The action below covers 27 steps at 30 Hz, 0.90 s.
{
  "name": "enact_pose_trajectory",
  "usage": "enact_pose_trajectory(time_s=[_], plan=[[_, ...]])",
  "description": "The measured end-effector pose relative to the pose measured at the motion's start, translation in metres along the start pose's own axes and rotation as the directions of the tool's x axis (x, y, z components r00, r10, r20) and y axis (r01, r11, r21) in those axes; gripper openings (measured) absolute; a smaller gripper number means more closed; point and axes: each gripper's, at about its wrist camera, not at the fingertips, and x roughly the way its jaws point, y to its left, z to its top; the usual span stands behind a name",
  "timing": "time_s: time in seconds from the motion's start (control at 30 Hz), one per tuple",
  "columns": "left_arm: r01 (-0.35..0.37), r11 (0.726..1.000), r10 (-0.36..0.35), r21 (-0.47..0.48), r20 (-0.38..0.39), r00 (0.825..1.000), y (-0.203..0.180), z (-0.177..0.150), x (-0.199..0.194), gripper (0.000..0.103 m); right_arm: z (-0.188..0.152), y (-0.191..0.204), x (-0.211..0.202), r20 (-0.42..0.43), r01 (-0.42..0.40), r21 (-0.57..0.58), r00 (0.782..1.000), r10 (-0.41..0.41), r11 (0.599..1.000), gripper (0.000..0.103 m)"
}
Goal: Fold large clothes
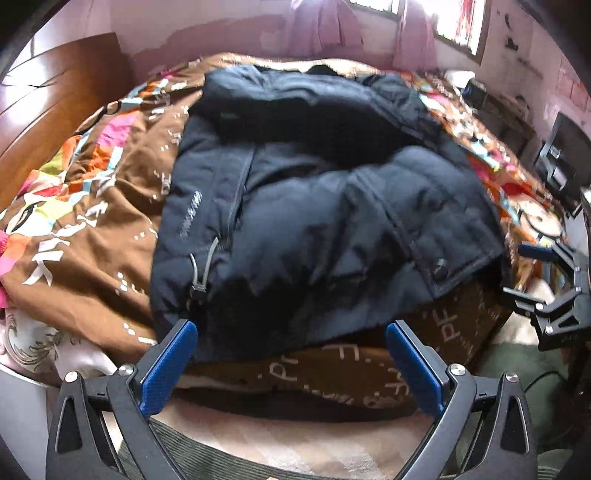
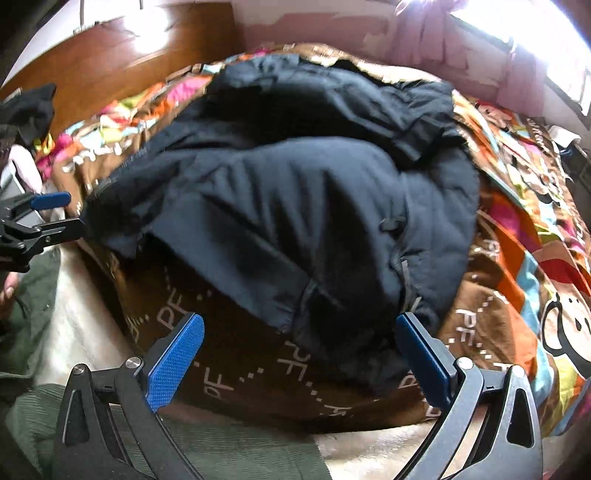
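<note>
A bedroom with pink walls, a bright window [image 1: 461, 22] and a wooden headboard [image 1: 55, 99] frames a bed covered by a brown patterned quilt [image 1: 110, 206] printed with letters and cartoon figures. On that quilt, directly ahead of both claws, lies a dark navy padded jacket [image 1: 314, 206], bunched into a puffy heap with one panel lapped over another and its hem reaching the near edge of the bed.

The left claw [image 1: 291, 354] is spread wide and holds nothing; its blue pads sit just short of the jacket's near hem, with a zip and grey drawcord [image 1: 205, 262] ahead and slightly to its left. The right claw [image 2: 301, 350] is likewise spread wide and empty, with the lowest fold of the jacket hanging between and just beyond its pads. In the left wrist view the right claw shows at the far right edge.

The jacket looks soft, thick and springy, likely light for its bulk, with a smooth shell that may slip through a shallow pinch and puff back after pressing. A firm hold probably belongs on the stitched hem or a seamed edge near each claw, gathering several layers rather than quilted filling alone.
</note>
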Motion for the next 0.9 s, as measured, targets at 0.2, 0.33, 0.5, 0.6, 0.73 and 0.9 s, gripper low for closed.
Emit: enact_pose_trajectory(time_s=[0.2, 0.33, 0.5, 0.6, 0.73, 0.9], plan=[[-0.001, 1.0, 0.002, 0.02, -0.069, 0.998, -0.009, -0.007, 0.016, 0.103, 0.003, 0.006, 0.025, -0.038, 0.057, 0.013, 0.998, -0.056, 0.998, 0.102], [-0.003, 1.0, 0.004, 0.017, -0.091, 0.996, -0.009, -0.01, 0.022, 0.103, 0.002, -0.003, 0.035, -0.05, 0.117, 0.091, 0.992, -0.112, 0.989, 0.102], [-0.013, 1.0, 0.013, 0.001, -0.084, 0.996, -0.006, -0.01, 0.022, 0.103, 0.002, -0.01, 0.023, 0.024, 0.123, 0.147, 0.991, -0.128, 0.981, 0.102], [-0.007, 1.0, 0.008, 0.011, -0.061, 0.998, -0.007, -0.009, 0.018, 0.103, 0.007, -0.011, 0.003, 0.111, 0.168, 0.154, 0.976, -0.186, 0.974, 0.102], [0.018, 0.998, -0.019, 0.062, 0.018, 1.0, -0.019, -0.009, 0.003, 0.103, 0.025, -0.024, -0.013, 0.154, 0.116, 0.179, 0.978, -0.144, 0.977, 0.102], [-0.011, 0.987, -0.009, 0.157, 0.124, 0.992, -0.039, -0.009, -0.016, 0.103, 0.054, -0.038, -0.02, 0.163, 0.02, 0.178, 0.985, -0.05, 0.984, 0.102]])
